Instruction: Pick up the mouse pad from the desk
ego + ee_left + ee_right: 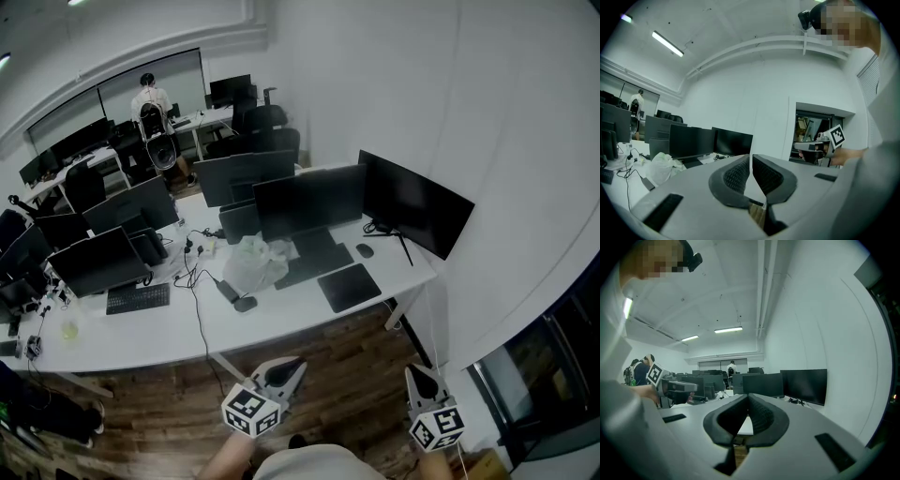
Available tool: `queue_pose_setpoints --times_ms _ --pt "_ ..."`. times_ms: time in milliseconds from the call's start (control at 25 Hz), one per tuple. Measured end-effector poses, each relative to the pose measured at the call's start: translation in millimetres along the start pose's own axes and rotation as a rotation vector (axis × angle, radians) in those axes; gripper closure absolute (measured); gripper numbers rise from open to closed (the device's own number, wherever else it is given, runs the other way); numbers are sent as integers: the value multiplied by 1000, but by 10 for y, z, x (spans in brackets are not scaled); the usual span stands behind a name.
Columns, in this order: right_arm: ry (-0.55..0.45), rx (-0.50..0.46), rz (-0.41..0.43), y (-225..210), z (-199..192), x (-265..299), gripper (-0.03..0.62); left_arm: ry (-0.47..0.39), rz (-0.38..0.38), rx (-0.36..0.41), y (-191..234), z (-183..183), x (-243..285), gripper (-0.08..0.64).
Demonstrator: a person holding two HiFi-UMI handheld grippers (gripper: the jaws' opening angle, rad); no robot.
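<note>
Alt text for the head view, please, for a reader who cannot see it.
Seen from above, a dark mouse pad lies flat near the front edge of a white desk crowded with monitors. The left gripper and right gripper hover short of it over wood floor, holding nothing.

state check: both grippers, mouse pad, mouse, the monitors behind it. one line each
left gripper, shut, empty, held short of the desk
right gripper, shut, empty, held short of the desk
mouse pad, flat on the desk, not yet picked up
mouse, on the desk beyond the pad, apart from it
monitors, screens dark
</note>
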State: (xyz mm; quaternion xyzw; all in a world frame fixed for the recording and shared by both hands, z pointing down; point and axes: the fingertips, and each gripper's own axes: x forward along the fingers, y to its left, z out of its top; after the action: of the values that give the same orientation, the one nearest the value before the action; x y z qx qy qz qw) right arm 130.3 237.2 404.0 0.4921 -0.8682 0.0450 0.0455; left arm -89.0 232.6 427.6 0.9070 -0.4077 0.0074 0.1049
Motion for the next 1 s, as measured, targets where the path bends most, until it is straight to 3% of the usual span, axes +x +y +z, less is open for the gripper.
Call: queue_pose_setpoints --times_ms 160,440,1000 --pt "8 16 -1 -4 -29 6 580 -3 -1 -10 27 -11 -7 490" --pt "20 18 18 134 -68 5 580 -4 -7 -28 58 -23 -51 365" --pt "42 28 7 385 -207 167 580 23 -19 -40 270 -168 -240 273"
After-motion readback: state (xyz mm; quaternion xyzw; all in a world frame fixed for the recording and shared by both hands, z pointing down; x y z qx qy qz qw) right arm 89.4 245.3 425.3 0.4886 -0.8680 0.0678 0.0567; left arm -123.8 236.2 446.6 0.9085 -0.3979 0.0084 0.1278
